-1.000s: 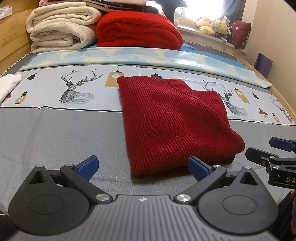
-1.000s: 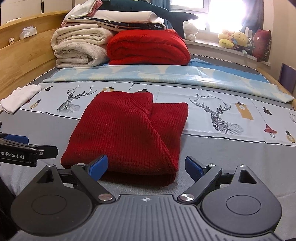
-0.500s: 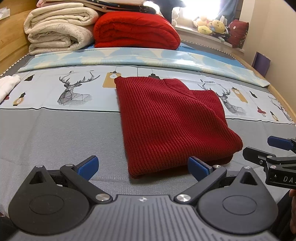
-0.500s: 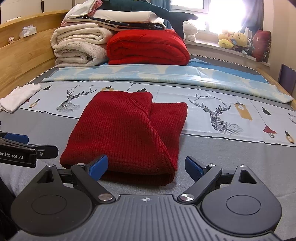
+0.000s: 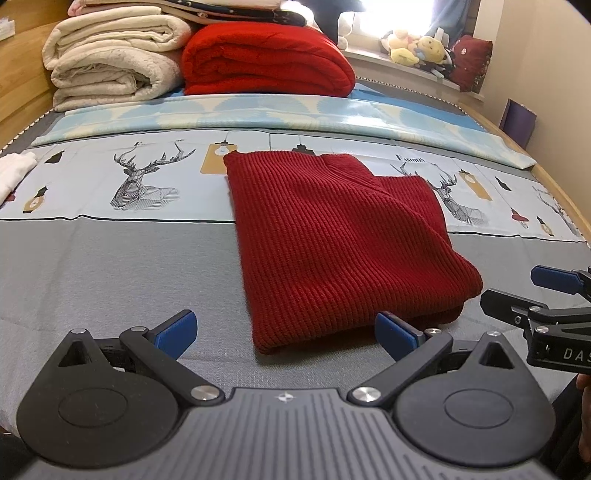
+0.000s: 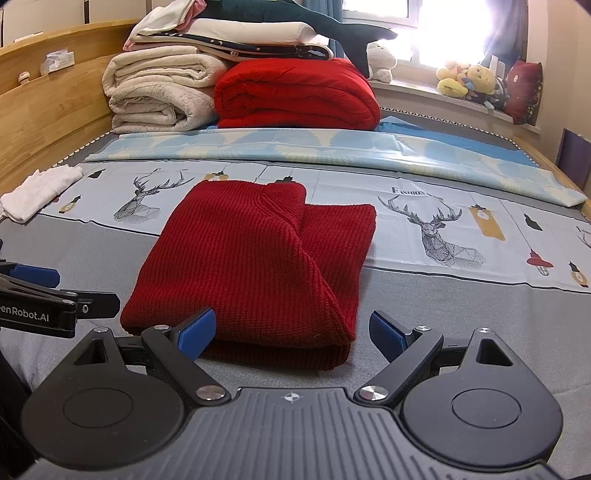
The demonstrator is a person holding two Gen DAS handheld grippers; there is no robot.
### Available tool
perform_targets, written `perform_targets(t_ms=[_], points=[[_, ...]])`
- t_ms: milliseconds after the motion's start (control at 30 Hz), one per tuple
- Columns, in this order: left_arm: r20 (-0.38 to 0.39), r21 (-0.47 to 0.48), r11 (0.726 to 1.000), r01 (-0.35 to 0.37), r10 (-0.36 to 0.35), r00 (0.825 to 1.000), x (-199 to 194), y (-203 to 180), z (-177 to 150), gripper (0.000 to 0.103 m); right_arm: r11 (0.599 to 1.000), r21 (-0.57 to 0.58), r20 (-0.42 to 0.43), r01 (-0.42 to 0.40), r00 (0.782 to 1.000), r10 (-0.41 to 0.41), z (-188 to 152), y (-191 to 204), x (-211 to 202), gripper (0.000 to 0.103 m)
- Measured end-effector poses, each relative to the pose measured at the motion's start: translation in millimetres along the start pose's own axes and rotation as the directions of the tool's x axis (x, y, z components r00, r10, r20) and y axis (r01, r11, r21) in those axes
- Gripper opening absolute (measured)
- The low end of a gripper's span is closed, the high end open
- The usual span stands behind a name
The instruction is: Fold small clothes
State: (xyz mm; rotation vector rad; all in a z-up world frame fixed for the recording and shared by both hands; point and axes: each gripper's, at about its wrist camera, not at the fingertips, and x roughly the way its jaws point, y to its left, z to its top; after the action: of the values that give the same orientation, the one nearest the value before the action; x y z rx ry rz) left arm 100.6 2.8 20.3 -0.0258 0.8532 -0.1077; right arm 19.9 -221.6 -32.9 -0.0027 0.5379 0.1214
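- Bright window blazing at the upper right, daylight washing out the glass.
- Plush toys crowd the sill below it.
- Wooden headboard runs along the upper left.
- Bed, grey and deer-printed, fills the middle.
- Cream wall at right.

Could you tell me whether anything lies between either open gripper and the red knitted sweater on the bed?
Nothing visible does. The left gripper and right gripper are both open just short of the red knitted sweater's near edge, with only bare grey bedsheet in the gap.
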Motion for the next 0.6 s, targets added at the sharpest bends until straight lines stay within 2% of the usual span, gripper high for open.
perform_targets(t_ms=[600], points=[[0.001,0.01,1.0,0.004,-0.004,1.0,1.1,-2.2,-0.8,0.103,1.0,-0.004,0.0,-0.002,1.0,0.002,-0.2,0.2,0.3,0.091]])
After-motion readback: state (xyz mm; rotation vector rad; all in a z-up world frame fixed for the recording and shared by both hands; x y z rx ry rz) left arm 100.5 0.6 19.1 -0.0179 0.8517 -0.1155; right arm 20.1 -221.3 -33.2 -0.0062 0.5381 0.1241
